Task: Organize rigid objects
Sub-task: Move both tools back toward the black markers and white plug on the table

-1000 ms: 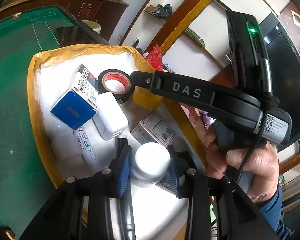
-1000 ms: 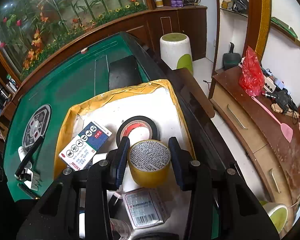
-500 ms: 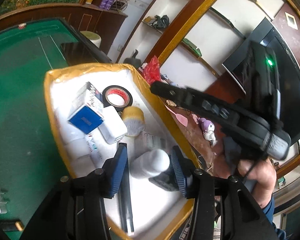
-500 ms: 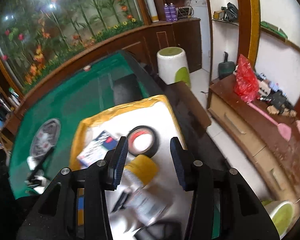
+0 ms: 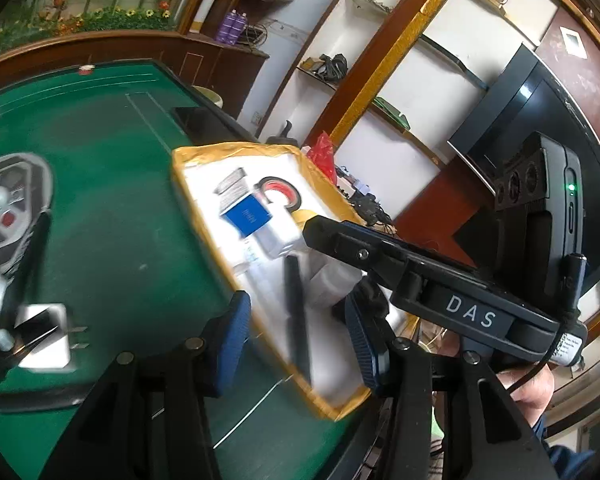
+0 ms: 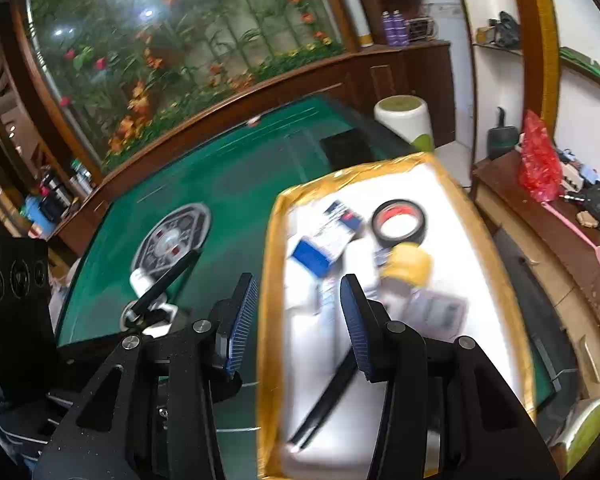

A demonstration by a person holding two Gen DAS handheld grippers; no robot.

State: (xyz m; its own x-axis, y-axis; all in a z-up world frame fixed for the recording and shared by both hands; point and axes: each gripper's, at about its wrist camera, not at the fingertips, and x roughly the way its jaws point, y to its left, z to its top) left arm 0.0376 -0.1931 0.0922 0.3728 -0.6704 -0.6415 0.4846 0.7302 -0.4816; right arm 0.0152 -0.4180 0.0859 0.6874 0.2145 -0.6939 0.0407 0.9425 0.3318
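Left wrist view first: we see the green surface (image 5: 100, 184) spreading across most of the scene, and on it sits a white tray (image 5: 198, 168) edged in yellow tape. The right wrist view shows the same tray (image 6: 274, 264) lying near the surface's edge, beside a brown cabinet (image 6: 540, 248).

Inside the tray we find the sorted things. A white box with a blue end (image 6: 312, 258) lies near the middle, a printed packet (image 6: 338, 222) is just behind it, and a black tape roll (image 6: 398, 222) lies flat toward the far side. A yellow tape roll (image 6: 410, 262) stands just in front of the black one. A flat labelled card (image 6: 436, 312) rests nearer to us, and a long black strip (image 6: 328, 396) lies slantwise along the tray floor. Much of this is blurred.

Off the tray, on the green cloth, we see a round dark control panel (image 6: 172, 236) and a white plug with a black rod (image 6: 156, 292) beside it.

Our left tongs (image 5: 296, 340) hang above the tray's near edge, their jaws opening and nothing gripped between them. Our right tongs (image 6: 298, 320) hover over the tray's left rim, moderately parted and empty. A hand (image 5: 528, 388) grips the right handle, seen from the left camera.
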